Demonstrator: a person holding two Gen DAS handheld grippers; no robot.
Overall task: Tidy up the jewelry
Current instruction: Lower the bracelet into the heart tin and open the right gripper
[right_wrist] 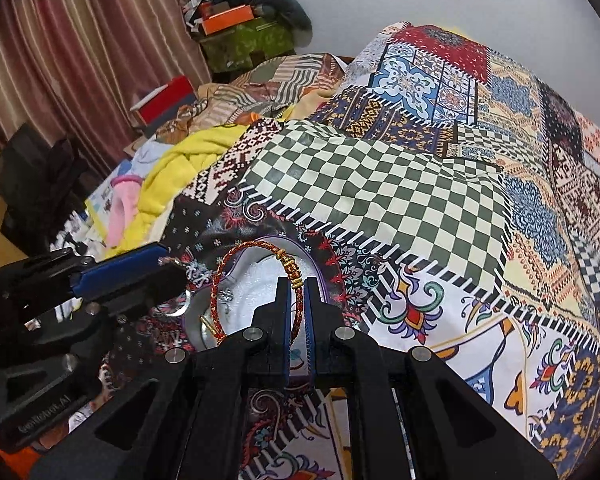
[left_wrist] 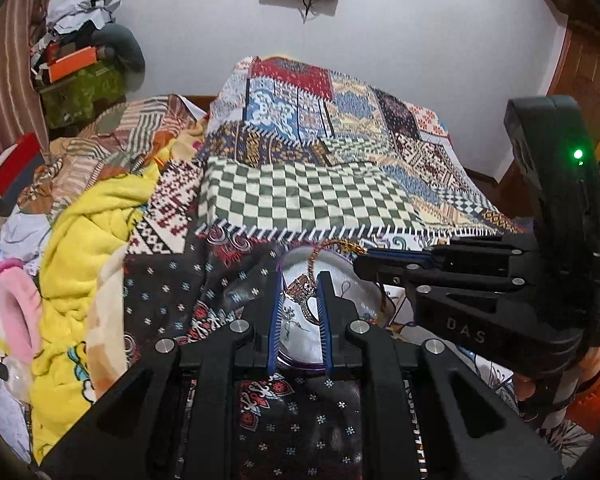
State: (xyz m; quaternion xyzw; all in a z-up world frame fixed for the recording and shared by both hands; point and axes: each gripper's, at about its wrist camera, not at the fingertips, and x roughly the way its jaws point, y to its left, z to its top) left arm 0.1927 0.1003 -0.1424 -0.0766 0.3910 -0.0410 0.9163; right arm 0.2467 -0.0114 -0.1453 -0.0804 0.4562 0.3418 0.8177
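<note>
While right gripper (right_wrist: 299, 292) jaws clench bracelet (right_wrist: 236, 258), loop upright over bowl (right_wrist: 260, 280); left gripper (left_wrist: 299, 280) jaws released.

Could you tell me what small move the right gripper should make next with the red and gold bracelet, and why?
Probably lower it a little and open. The right gripper is shut on the red and gold bracelet, whose loop hangs over the white bowl on the patchwork bedspread. The left gripper, open, sits low over the same bowl, so a short release seems enough.
</note>
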